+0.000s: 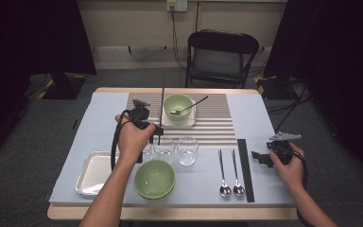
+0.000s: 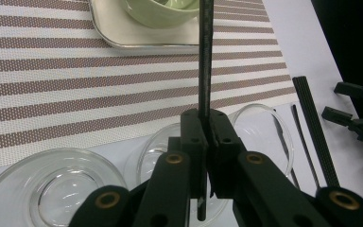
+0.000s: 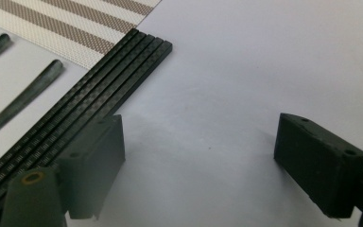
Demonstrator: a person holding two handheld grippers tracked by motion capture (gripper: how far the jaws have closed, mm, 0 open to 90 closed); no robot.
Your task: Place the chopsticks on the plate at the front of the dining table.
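Left gripper [image 2: 207, 142]: jaws clamped tight on one black chopstick [image 2: 205, 56], held upright above the three glasses [image 1: 188, 150], near edge of the striped mat [image 1: 217, 124]. Chopstick tip points toward the green bowl [image 1: 177, 105] on its white tray [image 2: 137, 40], at the mat's far side. Right gripper [image 3: 196, 156]: jaws spread wide, nothing between them, hovering over the grey surface [image 3: 246, 61] just right of the remaining chopsticks [image 3: 99, 94], which lie at the mat's right edge.
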